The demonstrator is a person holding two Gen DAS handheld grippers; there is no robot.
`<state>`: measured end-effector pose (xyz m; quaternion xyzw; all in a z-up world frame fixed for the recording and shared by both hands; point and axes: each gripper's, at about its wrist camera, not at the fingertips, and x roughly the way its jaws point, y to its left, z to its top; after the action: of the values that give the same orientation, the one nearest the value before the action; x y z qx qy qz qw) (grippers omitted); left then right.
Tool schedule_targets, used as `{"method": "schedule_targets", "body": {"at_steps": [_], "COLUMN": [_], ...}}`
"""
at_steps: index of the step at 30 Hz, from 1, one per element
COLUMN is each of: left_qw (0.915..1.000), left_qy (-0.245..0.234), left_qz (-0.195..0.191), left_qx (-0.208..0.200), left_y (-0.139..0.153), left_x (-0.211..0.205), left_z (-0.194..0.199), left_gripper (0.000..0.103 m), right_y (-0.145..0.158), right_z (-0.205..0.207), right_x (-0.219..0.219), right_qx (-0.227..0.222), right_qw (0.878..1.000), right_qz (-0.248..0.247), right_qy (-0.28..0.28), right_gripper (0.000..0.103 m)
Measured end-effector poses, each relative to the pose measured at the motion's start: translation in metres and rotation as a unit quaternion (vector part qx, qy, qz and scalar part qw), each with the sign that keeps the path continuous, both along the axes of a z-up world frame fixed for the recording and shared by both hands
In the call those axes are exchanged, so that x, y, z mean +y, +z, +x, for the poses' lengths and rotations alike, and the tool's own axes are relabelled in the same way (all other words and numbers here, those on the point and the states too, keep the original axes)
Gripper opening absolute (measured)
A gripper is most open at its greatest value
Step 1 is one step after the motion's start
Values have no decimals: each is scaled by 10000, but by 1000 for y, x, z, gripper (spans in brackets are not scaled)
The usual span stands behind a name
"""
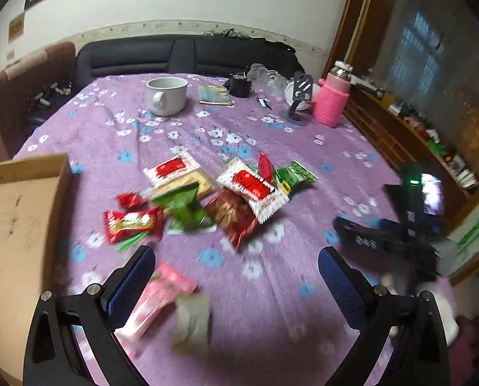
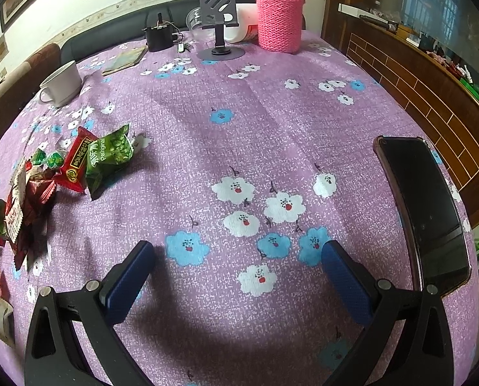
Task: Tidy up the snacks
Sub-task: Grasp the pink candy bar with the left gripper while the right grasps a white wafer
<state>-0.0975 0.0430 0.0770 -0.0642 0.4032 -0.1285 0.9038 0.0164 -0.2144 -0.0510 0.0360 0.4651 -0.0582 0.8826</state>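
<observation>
Both my grippers stand wide open and empty, left gripper (image 1: pixel 236 267) poised over the snack packets (image 1: pixel 207 199) heaped mid-counter beside the cardboard box (image 1: pixel 24 225), evidently their destination, right gripper (image 2: pixel 238 257) parked above bare tablecloth (image 2: pixel 271 122), out of the way

Tabletop (image 2: pixel 271 122): matt floral cloth. Snack packets (image 1: pixel 207 199): glossy foil and plastic. Box (image 1: pixel 21 225): matt cardboard. Bottle sleeve (image 2: pixel 279 22): rough knit. Phone (image 2: pixel 432 212): glossy glass.

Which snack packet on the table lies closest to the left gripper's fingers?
The pink packet, lying beside the left gripper's left finger, apart from the red, green and white packets piled farther out mid-table.
</observation>
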Motion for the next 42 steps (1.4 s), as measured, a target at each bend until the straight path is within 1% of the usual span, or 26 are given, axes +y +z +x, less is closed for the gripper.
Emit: {"method": "schedule_targets", "body": {"at_steps": [1, 2, 4, 6, 8, 9, 10, 12, 13, 15, 16, 17, 18, 19, 21, 22, 24, 26, 27, 28, 29, 30, 31, 33, 39, 42], "left_qw": [9999, 9998, 9996, 9978, 9956, 9945, 9933, 9924, 9924, 9927, 9928, 9926, 9924, 9922, 9927, 9930, 9944, 9955, 9959, 9965, 9971, 9977, 9985, 9993, 9983, 9954], "left_qy": [-35, -28, 208, 548, 808, 915, 1031, 1113, 1110, 1097, 1091, 1076, 1061, 1047, 1023, 990, 846, 770, 743, 672, 584, 495, 382, 204, -153, -263], "left_qz": [-81, -141, -174, -239, -355, -395, -437, -471, -494, -478, -487, -556, -628, -676, -640, -647, -626, -532, -504, -482, -465, -434, -357, -168, 301, 746], "left_qx": [89, 120, -41, -271, -327, -316, -296, -246, -213, -136, -94, -32, -4, 16, 32, 37, 93, 116, 111, 117, 137, 158, 183, 252, 483, 539], "left_y": [3, 6, 13, 19, 21, 20, 19, 13, 9, 1, -2, -6, -8, -9, -11, -10, -11, -12, -12, -13, -13, -14, -16, -21, -40, -50], "left_x": [11, 24, 50, 77, 106, 116, 127, 135, 137, 134, 132, 131, 131, 132, 133, 134, 131, 127, 126, 123, 119, 116, 110, 96, 64, 47], "left_z": [-5, -10, -22, -32, -38, -39, -40, -38, -37, -32, -31, -29, -29, -29, -29, -30, -29, -28, -28, -27, -27, -26, -25, -23, -9, 0], "left_gripper": [94, 92, 92, 92, 92, 92, 92, 92, 92, 92, 92, 92, 92, 92, 91, 87, 81, 78, 78, 78, 78, 78, 78, 78, 78, 78], "right_y": [0, 0, 1, 1, 2, 6, 14, 33, 42, 57, 61, 62, 60, 57, 52, 48, 41, 34, 29, 23, 18, 18, 18, 15, 14, 15], "right_z": [0, 0, 0, -1, -2, -5, -14, -30, -38, -51, -57, -61, -67, -71, -76, -79, -80, -79, -78, -77, -78, -79, -80, -80, -79, -80], "right_x": [0, 0, 0, 1, -1, -3, -3, 5, 14, 42, 62, 76, 98, 116, 144, 163, 185, 202, 207, 209, 210, 208, 205, 195, 162, 152], "right_qx": [6, 19, 63, 105, 223, 261, 110, -240, -366, -495, -471, -424, -337, -255, -127, -70, -18, 60, 136, 222, 308, 215, 219, 304, 328, 333], "right_qw": [10000, 10000, 10000, 9999, 9997, 9996, 9999, 9996, 9987, 9936, 9886, 9841, 9759, 9703, 9620, 9568, 9537, 9541, 9541, 9538, 9533, 9549, 9545, 9544, 9603, 9606], "right_qz": [0, -3, -28, -50, -20, -62, -61, 88, 200, 457, 611, 740, 954, 1049, 1099, 1096, 943, 710, 664, 654, 671, 612, 599, 838, 986, 1104], "right_qy": [3, 7, 21, 74, 103, -14, -83, 90, 293, 902, 1292, 1557, 1932, 2165, 2497, 2692, 2857, 2907, 2917, 2925, 2929, 2899, 2913, 2849, 2588, 2527], "right_gripper": [103, 103, 103, 103, 102, 93, 89, 89, 89, 89, 89, 89, 89, 87, 84, 81, 77, 68, 59, 47, 42, 28, 19, 19, 19, 19]}}
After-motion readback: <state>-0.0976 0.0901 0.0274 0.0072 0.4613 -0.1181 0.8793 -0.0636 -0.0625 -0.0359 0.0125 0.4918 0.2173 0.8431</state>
